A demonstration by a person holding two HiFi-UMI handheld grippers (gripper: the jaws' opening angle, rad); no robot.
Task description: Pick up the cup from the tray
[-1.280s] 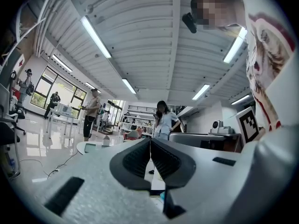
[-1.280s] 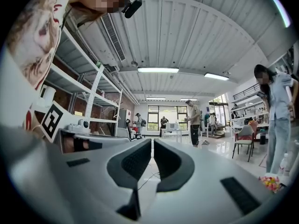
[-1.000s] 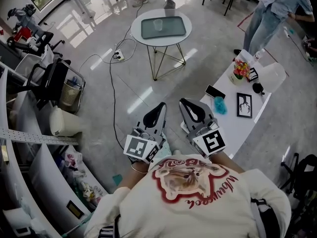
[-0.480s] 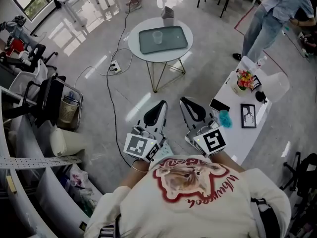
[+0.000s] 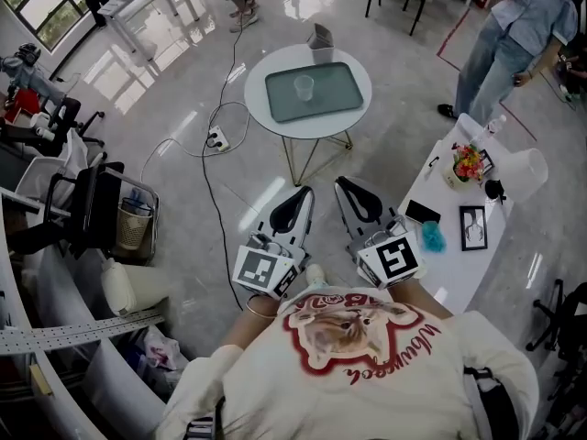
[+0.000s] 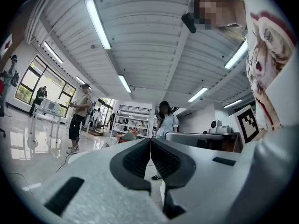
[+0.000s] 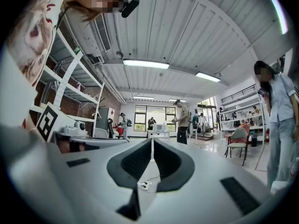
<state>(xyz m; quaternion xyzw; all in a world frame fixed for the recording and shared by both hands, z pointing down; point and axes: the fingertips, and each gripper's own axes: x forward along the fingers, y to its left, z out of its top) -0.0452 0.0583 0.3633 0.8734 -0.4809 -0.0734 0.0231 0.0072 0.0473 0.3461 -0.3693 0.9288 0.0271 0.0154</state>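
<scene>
Left claw (image 5: 298, 198) and right claw (image 5: 347, 189) are both pressed together on nothing, side by side and level, likely because the cup (image 5: 304, 87) stands on the tray (image 5: 344, 99) on the round table (image 5: 260, 85), well ahead of both tips.

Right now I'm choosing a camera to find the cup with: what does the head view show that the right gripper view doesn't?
Only the head view: the cup standing upright on the tray on the round table, well ahead of both grippers, plus the left gripper. Only the right gripper view: the ceiling lights overhead. Both: the right gripper, jaws together with nothing held, and a person in a pale blue shirt off to the right.
</scene>
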